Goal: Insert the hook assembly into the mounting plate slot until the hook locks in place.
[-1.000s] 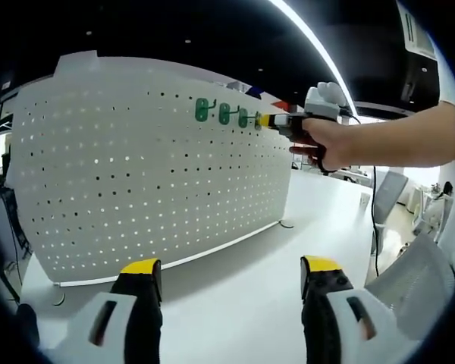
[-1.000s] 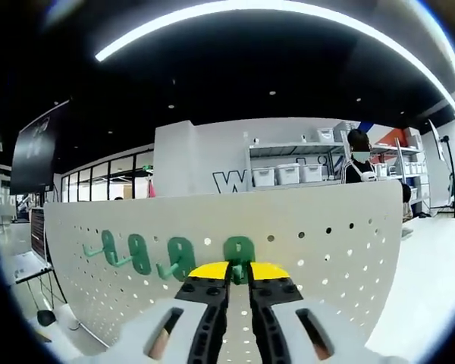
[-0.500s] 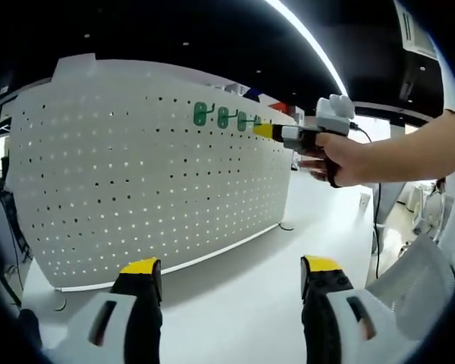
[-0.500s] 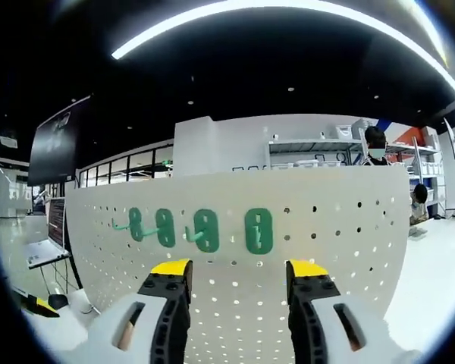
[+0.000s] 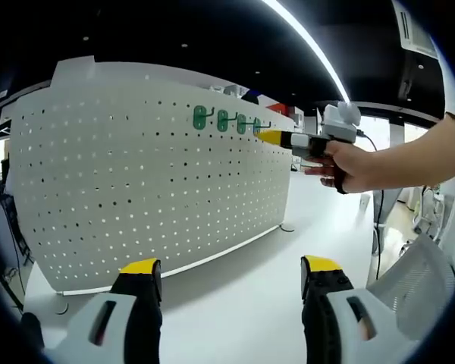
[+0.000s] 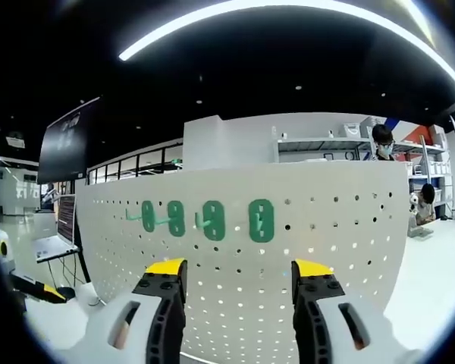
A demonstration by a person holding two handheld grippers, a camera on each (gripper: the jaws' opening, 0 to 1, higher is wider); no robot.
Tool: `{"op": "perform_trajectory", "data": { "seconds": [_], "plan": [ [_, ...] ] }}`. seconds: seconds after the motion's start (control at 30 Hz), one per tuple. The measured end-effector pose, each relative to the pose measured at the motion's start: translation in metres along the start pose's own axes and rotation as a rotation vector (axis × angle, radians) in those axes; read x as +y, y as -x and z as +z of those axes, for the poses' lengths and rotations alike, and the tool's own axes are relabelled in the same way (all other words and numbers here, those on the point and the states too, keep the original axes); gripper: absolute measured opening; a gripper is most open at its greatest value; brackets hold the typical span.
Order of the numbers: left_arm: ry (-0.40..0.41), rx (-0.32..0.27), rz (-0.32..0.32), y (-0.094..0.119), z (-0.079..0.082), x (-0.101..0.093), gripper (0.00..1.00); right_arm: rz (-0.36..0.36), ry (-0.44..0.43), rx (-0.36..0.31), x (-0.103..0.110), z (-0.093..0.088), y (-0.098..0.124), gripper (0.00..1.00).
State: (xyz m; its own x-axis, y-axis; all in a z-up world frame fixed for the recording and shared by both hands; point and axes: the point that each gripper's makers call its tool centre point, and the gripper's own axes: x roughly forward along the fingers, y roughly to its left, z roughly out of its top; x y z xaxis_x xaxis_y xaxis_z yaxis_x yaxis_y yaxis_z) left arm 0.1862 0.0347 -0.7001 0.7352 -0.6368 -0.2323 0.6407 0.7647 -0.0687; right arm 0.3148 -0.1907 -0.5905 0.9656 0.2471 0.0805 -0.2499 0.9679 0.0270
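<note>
A white pegboard [image 5: 136, 174] stands upright on a white table [image 5: 243, 303]. Several green hooks [image 5: 221, 120] hang in a row near its top edge. In the right gripper view the same hooks [image 6: 212, 220] sit on the pegboard [image 6: 326, 258] just above my right gripper [image 6: 239, 273], which is open with nothing between its jaws. The rightmost hook [image 6: 261, 221] is closest to it. My left gripper [image 5: 231, 273] is open low over the table, well short of the board. The right gripper [image 5: 277, 137], held by a hand [image 5: 349, 163], is seen a little off the hooks.
Shelves with white bins [image 6: 318, 144] and people stand behind the pegboard. A laptop [image 6: 53, 235] sits at the left. A white mesh chair [image 5: 417, 280] is at the right of the table.
My right gripper opened, let go of the rightmost green hook and drew back from the board. The hook stays on the pegboard. The left gripper has not moved.
</note>
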Motion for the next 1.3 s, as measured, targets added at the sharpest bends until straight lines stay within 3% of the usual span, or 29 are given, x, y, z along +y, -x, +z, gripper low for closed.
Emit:
{"op": "perform_trajectory", "data": {
  "seconds": [0.47,0.8,1.3],
  "plan": [
    [-0.003,-0.047,0.013,-0.001,0.011,0.002,0.79,0.029,0.0,-0.022,0.002,-0.002,0.041,0.59],
    [-0.001,-0.116,0.053,0.008,0.026,0.011,0.86,0.042,0.002,-0.021,0.005,-0.009,0.071,0.62],
    [-0.017,-0.151,0.078,0.021,0.031,0.01,0.92,0.028,-0.012,0.022,0.003,-0.034,0.12,0.65]
  ]
}}
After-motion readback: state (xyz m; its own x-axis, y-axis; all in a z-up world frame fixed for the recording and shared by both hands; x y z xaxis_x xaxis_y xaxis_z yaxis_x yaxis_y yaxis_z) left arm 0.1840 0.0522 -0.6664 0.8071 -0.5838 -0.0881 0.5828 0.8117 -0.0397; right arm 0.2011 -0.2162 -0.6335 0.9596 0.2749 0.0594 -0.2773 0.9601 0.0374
